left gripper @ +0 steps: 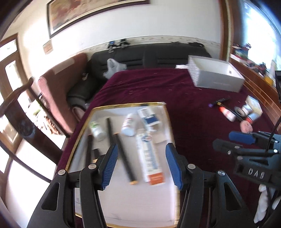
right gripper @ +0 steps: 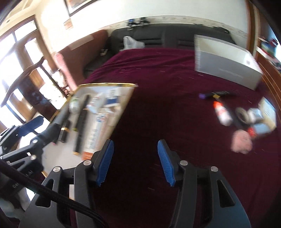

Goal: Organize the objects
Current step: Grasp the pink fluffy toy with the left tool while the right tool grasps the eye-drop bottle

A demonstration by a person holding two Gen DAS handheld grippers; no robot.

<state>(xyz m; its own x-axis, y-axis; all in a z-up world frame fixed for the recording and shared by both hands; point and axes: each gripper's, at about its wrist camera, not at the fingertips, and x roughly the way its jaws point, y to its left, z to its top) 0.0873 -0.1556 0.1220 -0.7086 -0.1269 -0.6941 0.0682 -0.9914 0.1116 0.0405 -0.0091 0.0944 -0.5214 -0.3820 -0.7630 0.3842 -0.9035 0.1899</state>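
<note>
Left gripper [left gripper: 140,164] spread, empty, above gold-rimmed tray [left gripper: 79,135], frame centre. Right gripper [right gripper: 135,162] spread, empty, over maroon cloth [right gripper: 158,79]. Step: between placements. Next move likely: fetch loose bottle [right gripper: 222,114], frame right.

A home living room: black sofa [left gripper: 149,57], framed picture [left gripper: 84,15], maroon tablecloth [left gripper: 193,108].

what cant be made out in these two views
- Print on the long white carton in the gold-rimmed tray: motion blur, left wrist view.
- Tray's near end: covered by the left gripper.
- Loose pile by the pink item: smeared, right wrist view.
- Inside of the white box: only its wall shows.
</note>
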